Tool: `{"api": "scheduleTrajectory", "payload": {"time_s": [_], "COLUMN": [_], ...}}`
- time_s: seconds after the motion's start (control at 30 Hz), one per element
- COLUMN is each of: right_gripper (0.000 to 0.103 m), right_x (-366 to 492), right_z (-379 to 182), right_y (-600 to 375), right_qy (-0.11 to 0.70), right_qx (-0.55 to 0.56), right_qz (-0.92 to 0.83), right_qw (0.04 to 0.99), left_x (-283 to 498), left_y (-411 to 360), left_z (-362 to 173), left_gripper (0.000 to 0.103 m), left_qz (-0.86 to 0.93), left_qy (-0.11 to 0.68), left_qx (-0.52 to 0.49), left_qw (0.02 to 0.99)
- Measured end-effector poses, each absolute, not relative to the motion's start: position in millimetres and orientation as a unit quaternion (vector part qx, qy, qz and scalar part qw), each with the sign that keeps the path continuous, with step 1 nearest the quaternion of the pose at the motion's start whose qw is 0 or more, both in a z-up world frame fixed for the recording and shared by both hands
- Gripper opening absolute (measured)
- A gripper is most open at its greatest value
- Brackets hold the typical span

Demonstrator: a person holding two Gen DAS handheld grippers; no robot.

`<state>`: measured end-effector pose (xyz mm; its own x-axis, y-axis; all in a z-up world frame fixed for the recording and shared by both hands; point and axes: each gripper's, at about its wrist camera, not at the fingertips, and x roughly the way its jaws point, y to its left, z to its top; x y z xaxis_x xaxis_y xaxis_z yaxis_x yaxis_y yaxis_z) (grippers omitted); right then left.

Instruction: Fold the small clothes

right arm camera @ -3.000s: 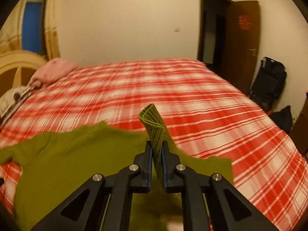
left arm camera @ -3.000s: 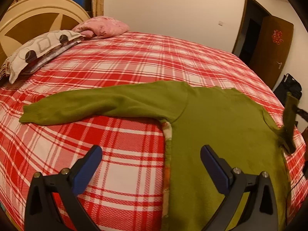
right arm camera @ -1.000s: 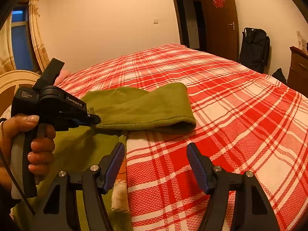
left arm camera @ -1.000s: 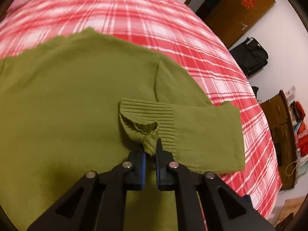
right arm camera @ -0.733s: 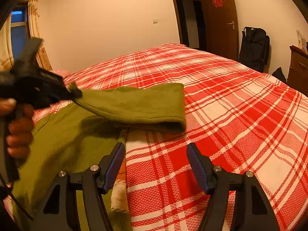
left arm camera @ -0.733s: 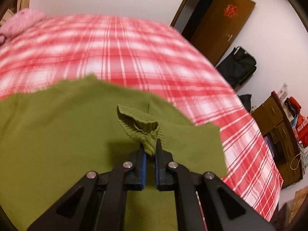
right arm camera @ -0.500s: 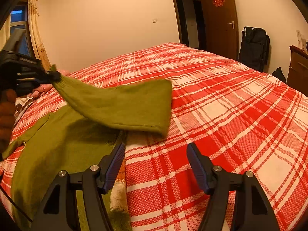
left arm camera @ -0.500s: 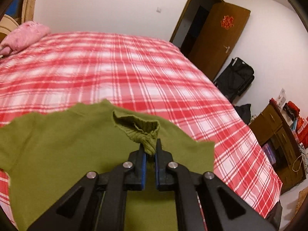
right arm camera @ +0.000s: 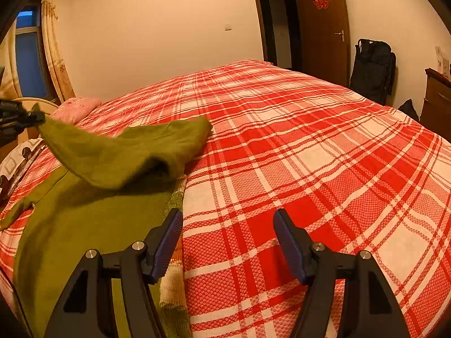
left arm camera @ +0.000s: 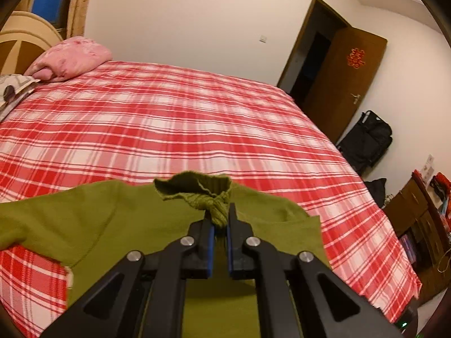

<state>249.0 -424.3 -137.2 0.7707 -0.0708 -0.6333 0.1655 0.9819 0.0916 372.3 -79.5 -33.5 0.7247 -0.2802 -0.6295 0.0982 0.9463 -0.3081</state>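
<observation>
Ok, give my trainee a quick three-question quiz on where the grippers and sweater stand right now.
1. True or false: the left gripper is shut on the ribbed cuff of the green sweater.
2. What does the right gripper hold: A sleeve, B hem, C nothing?
3. Fill in: the sweater lies on a red plaid ___.

Key: 1 true; 2 C, it is open over the sweater's edge; 3 bedspread.

A bed with a red and white checked cover [left arm camera: 174,118] fills the room. A pink pillow [left arm camera: 67,62] lies by the wooden headboard [left arm camera: 25,36]. A brown door [left arm camera: 344,84] stands open, with a black bag [left arm camera: 366,140] near it and a wooden cabinet [left arm camera: 420,219] further along.
</observation>
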Motion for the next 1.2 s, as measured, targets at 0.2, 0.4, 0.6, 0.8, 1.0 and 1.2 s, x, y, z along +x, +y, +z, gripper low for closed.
{"api": "scheduleTrajectory", "payload": {"time_s": [0.2,0.4,0.6,0.8,1.0,1.2], "right_gripper": [0.068,0.068,0.068,0.067,0.068,0.068], "right_x": [251,261,308,354,351,330], "right_z": [-140,-135,-120,-142,-156,-153], "right_y": [-424,-411,-366,-366,-398,-415], "right_qy": [0.338,0.360,0.373,0.392,0.423,0.428], "right_qx": [0.067,0.041,-0.055,-0.079,-0.024,-0.033], "right_qz": [-0.063,-0.047,-0.023,-0.089,-0.118,-0.144], "right_qw": [0.937,0.931,0.926,0.912,0.898,0.892], "left_x": [368,363,364,356,346,321], "left_y": [-45,-25,-12,-1,-15,-6], "left_z": [-58,-94,-124,-142,-163,-157], "left_gripper": [0.007,0.007,0.007,0.007,0.010,0.015], "left_qz": [-0.077,-0.061,-0.047,-0.038,-0.041,-0.035], "left_qy": [0.376,0.400,0.422,0.423,0.441,0.433], "left_qx": [-0.151,-0.163,-0.176,-0.181,-0.132,-0.087], "left_qw": [0.911,0.900,0.888,0.887,0.887,0.896]}}
